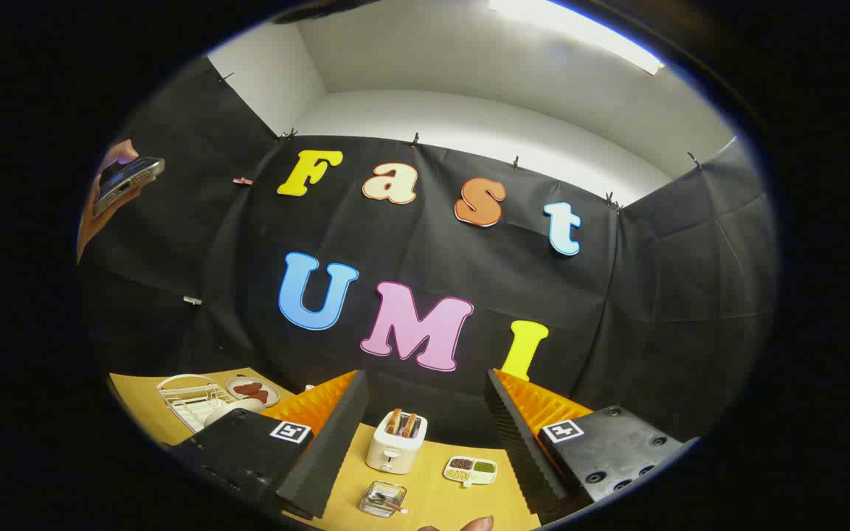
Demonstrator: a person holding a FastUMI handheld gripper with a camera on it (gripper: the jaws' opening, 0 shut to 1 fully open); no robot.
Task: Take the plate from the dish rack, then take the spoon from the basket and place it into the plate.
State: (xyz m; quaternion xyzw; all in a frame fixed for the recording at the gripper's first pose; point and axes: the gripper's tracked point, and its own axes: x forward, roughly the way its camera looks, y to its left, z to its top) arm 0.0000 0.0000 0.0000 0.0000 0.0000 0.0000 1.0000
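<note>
Gripper view: our gripper [425, 435] sits high over the tabletop [432, 494], jaws wide apart, nothing between them. Both fingers [329, 442] are clear of everything; the yellow tabletop shows through the gap.

Between the fingers, just ahead, we see a white toaster [395, 441] with two slices standing in its slots. To the right of it lies a small divided tray [471, 470] of beans or grains, close to the right finger. Nearer us than the toaster sits a small clear basket [382, 498] with the spoon [388, 503] lying in it, handle end poking over the rim toward the right.

Left of the left finger, beyond it, we see the white wire dish rack [192, 400]. The plate [235, 409] appears as a pale rounded edge at the rack's near right side, partly hidden by the gripper body; we can't tell how it's seated. Just behind the rack a second plate [251, 389] holds brown food.

Far left, a hand [104, 195] holds a phone [128, 181] up against the wall. A fingertip [478, 524] shows at the near edge of the tabletop.
</note>
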